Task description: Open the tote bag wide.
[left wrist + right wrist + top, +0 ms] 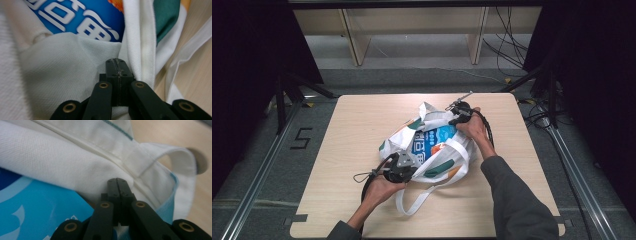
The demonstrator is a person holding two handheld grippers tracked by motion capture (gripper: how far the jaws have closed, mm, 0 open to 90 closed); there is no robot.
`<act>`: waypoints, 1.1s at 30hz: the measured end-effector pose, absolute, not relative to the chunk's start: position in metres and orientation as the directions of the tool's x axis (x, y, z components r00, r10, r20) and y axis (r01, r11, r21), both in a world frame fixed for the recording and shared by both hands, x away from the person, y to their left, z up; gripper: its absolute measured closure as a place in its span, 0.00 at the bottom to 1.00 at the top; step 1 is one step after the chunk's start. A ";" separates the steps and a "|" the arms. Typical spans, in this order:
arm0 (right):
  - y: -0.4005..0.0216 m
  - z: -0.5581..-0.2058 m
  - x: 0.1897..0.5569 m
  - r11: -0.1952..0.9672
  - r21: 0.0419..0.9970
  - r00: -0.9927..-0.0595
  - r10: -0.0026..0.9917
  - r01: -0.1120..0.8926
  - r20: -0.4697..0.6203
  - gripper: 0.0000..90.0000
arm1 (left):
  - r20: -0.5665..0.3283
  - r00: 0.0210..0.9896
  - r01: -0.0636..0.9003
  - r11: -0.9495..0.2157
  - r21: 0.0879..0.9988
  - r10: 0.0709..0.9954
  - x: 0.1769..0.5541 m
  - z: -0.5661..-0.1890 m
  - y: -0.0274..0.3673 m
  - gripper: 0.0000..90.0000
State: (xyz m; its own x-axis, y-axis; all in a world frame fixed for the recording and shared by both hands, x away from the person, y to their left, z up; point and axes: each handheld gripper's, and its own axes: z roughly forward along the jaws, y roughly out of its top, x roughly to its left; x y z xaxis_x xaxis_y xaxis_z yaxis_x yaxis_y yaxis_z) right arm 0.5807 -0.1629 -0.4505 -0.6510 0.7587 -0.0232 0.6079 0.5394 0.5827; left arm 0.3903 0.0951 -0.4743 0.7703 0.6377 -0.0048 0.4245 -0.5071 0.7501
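Note:
A white cloth bag (399,137) with green and orange patches lies crumpled in the middle of the wooden table (357,125). A blue printed pack (432,140) shows in its mouth. My left gripper (411,163) is at the bag's near left edge; in the left gripper view its jaws (117,61) stand together at the white cloth (62,70), with creases running to the tips and the blue pack (82,20) beyond. My right gripper (452,119) is at the far right rim, its jaws (117,180) closed at a seam of the bag (75,157), beside the blue pack (37,210).
A white strap loop (412,200) trails from the bag toward the table's near edge. Cables (512,45) and shelf legs stand on the floor behind the table. Black frames and metal rails (577,170) flank both sides.

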 end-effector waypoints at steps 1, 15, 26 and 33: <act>-0.164 -0.441 0.578 0.535 0.600 -0.660 0.751 0.595 -0.016 1.00 | -0.029 0.771 0.430 -0.486 0.761 0.637 0.392 -0.468 0.098 0.99; -0.171 -0.408 0.478 0.722 0.579 -0.880 0.475 0.378 -0.018 1.00 | -0.098 0.672 0.530 -0.384 0.756 0.734 0.501 -0.411 0.076 0.96; -0.214 -0.460 0.429 0.682 0.598 -0.864 0.502 0.421 0.035 1.00 | -0.166 0.517 0.665 -0.272 0.695 0.840 0.542 -0.450 0.109 0.99; -0.209 -0.418 0.439 0.631 0.676 -0.862 0.507 0.381 0.012 1.00 | -0.147 0.578 0.595 -0.291 0.749 0.802 0.516 -0.428 0.111 0.99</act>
State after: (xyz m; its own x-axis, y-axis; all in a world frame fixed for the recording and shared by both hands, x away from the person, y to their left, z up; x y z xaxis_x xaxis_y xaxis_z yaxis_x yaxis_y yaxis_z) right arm 0.4385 -0.2092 -0.4184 -0.8618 0.5071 0.0122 0.3806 0.6306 0.6764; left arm 0.5163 0.1109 -0.4282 0.5784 0.8023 -0.1475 0.5949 -0.2912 0.7492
